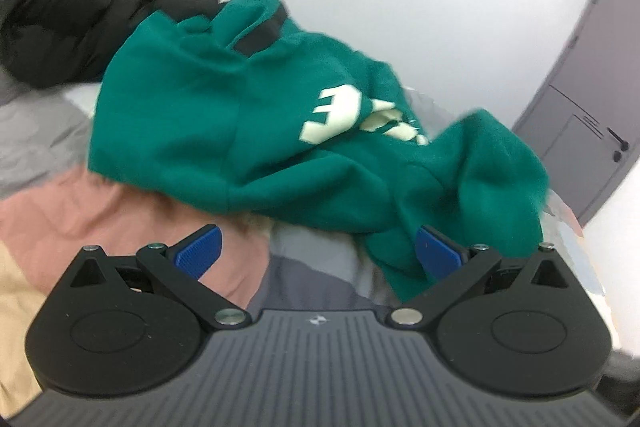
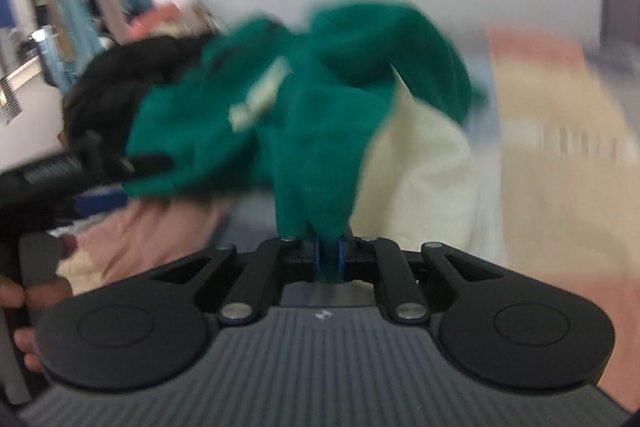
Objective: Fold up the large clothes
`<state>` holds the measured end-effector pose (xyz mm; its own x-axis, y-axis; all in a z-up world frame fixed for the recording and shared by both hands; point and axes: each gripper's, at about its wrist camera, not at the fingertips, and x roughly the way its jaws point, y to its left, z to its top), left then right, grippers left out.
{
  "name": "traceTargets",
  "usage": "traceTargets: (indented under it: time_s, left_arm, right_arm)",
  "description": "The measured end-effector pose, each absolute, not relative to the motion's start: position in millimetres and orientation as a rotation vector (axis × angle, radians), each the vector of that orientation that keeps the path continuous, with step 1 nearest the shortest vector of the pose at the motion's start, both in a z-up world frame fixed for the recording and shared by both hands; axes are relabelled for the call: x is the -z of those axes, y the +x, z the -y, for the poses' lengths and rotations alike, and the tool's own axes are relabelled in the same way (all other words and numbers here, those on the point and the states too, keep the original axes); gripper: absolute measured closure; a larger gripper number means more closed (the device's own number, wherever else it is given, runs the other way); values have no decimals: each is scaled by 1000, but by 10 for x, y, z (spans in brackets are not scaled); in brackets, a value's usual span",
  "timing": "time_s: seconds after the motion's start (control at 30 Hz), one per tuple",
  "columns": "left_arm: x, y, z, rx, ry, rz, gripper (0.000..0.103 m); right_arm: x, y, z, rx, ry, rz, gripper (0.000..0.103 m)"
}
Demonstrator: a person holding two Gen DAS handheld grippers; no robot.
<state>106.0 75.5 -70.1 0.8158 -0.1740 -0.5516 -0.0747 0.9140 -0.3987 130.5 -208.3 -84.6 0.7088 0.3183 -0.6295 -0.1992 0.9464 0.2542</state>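
The green sweatshirt (image 1: 248,131) lies crumpled in front of the black puffer jacket (image 1: 80,15) – soft, thick, best taken at a hem – with the right gripper (image 2: 330,259) clamped on a fold and the left gripper (image 1: 316,251) spread apart, empty.

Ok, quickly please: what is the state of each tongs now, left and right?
Left tongs: open, holding nothing.
Right tongs: closed on a fold of the green sweatshirt.

A plain white wall (image 1: 460,7) fills the background — a grey-purple door (image 1: 580,107) stands at right, brightly lit.
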Motion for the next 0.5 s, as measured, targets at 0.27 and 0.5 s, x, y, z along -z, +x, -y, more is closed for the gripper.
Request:
traceTargets:
  time_s: [0.27,0.5]
  left_arm:
    - [894,1218,-1078,28,-651,-683,0]
    - [1120,1535,-1154,87,-814,-713,0]
  right_arm:
    - [811,1218,2574,-278,376,-734,24]
    - [582,1385,2890,-235,453,-568,23]
